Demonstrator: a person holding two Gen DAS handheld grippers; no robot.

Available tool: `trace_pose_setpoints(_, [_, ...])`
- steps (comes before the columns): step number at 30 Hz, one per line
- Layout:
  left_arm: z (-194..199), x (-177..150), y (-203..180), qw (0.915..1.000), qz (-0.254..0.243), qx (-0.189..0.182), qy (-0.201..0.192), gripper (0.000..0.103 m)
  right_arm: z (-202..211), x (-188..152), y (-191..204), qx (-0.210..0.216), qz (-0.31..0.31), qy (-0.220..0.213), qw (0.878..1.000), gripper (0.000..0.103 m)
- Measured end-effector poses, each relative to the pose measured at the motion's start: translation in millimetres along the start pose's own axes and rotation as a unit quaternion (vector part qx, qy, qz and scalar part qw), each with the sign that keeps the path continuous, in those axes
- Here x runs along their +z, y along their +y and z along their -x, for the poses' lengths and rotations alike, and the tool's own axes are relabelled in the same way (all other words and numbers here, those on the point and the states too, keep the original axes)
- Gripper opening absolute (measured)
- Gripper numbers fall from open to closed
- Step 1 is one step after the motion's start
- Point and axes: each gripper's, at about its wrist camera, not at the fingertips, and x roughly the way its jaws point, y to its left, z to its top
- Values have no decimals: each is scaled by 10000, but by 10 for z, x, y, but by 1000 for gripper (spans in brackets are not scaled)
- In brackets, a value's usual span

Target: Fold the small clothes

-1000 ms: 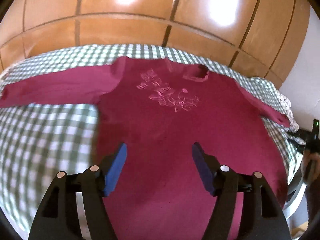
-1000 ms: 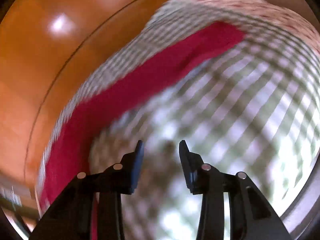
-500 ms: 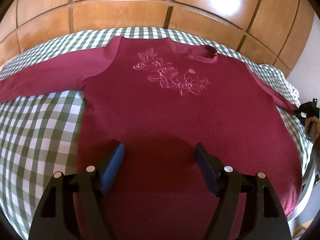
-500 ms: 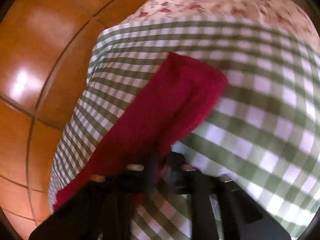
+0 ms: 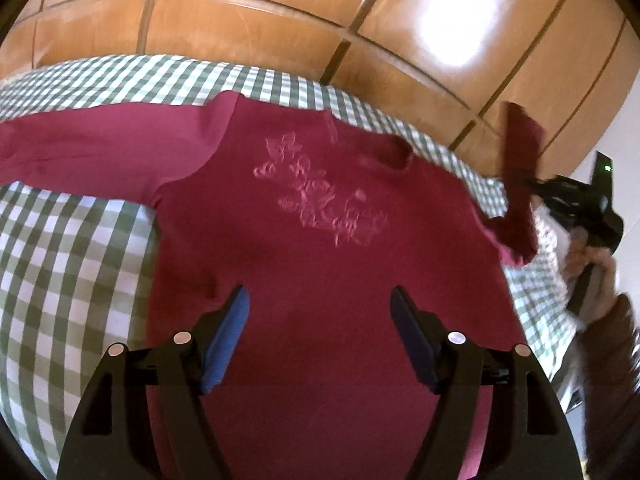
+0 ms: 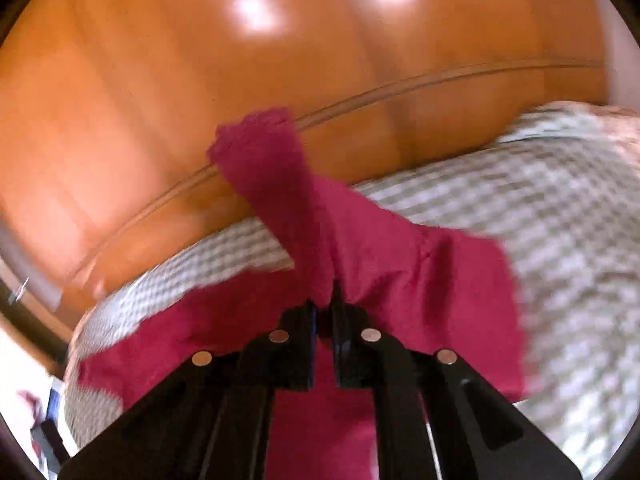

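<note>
Hard to make out: we find the right wrist view smeared by motion, so the checks of the cloth and the edge of the sleeve blur together. In the left wrist view the hem of the sweater [image 5: 320,264] is cut off behind the tongs, and its far sleeve runs out of frame at the left edge.

Containers: we see none.

Count, as we tally it:
- One dark red sweater with a raised flower design [image 5: 320,196] on the chest, lying face up and spread on the green checked cloth [image 5: 72,248].
- One sleeve [image 6: 280,200] lifted off the cloth, standing up against the wooden panelling [image 5: 248,20].
- Two tongs. The left gripper [image 5: 320,336] hangs over the lower body of the sweater, jaws wide apart, nothing between them. The right gripper [image 6: 325,312] is pinched tight on the raised sleeve.
- One hand [image 5: 592,256] holding the right tongs, partly blurred.
</note>
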Motion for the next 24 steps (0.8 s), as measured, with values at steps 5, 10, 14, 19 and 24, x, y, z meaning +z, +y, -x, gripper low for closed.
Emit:
trace_pose_setpoints(5, [-78,176,40,9995,259,-204,32,72,-491,-261,812,672,460,500,9954,15])
trace_pose_setpoints(10, [-149,375,96,9988,389,-311,0,72,-416,-450,856,899,417,517,9937,53])
trace_pose_setpoints(14, [-320,572,151,9981,518,-342,25,72,-11,-648,503,846,107,382,9956,61])
trace_pose_setpoints(19, [-728,845,147,9960,765,-407,222,69,316,-871,-142,635,-544,442,9955,68])
trace_pose_setpoints(24, [-1147,1022,8,9946,762,-468,521,50,322,-962,-581,731,-1384,391,9869,72])
